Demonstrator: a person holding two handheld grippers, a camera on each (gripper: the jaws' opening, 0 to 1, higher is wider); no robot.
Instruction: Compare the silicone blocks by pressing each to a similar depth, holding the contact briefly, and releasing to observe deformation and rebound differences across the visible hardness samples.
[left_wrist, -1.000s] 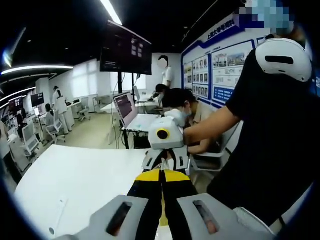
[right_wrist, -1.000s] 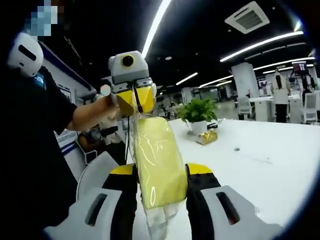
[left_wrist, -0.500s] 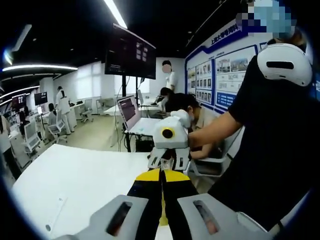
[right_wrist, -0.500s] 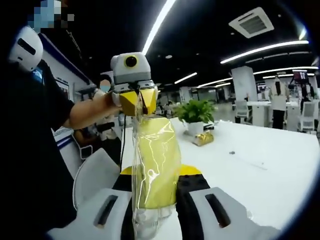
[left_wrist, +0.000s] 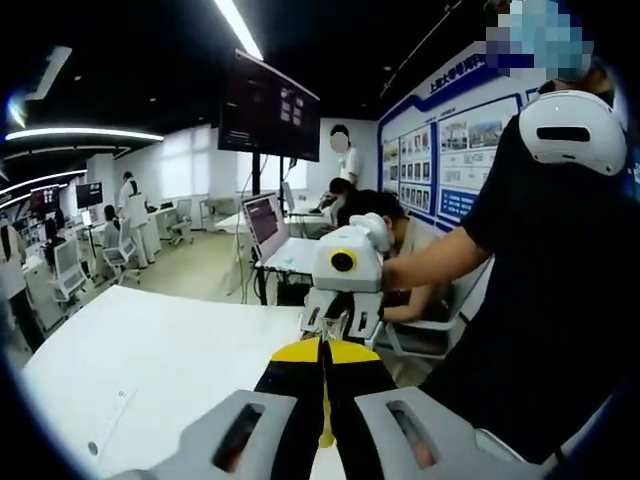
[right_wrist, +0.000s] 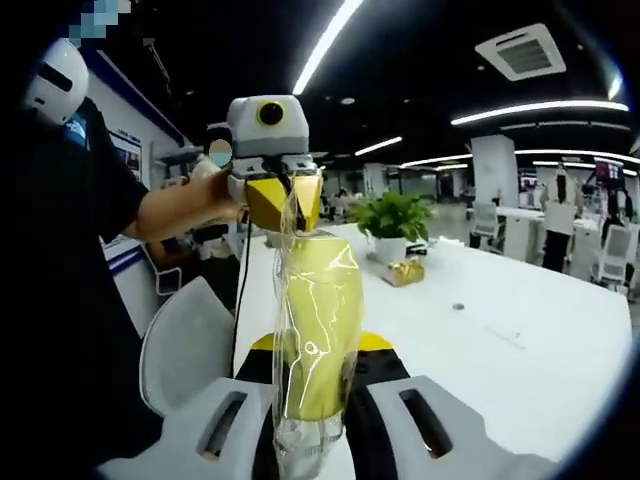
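In the right gripper view the left tool comes in from the person's bare forearm at the left, level and raised above the white table, its yellow jaws pinched on the top edge of the clear wrapping. Lower down, the right tool squeezes the wrapped yellow silicone block, which stands upright between its jaws. In the left gripper view the left tool has its jaws pressed together, the right tool just ahead.

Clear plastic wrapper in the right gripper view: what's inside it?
A yellow silicone block sits inside the clear plastic wrapper, squeezed between the right gripper's jaws. The block's lower end is hidden by them.
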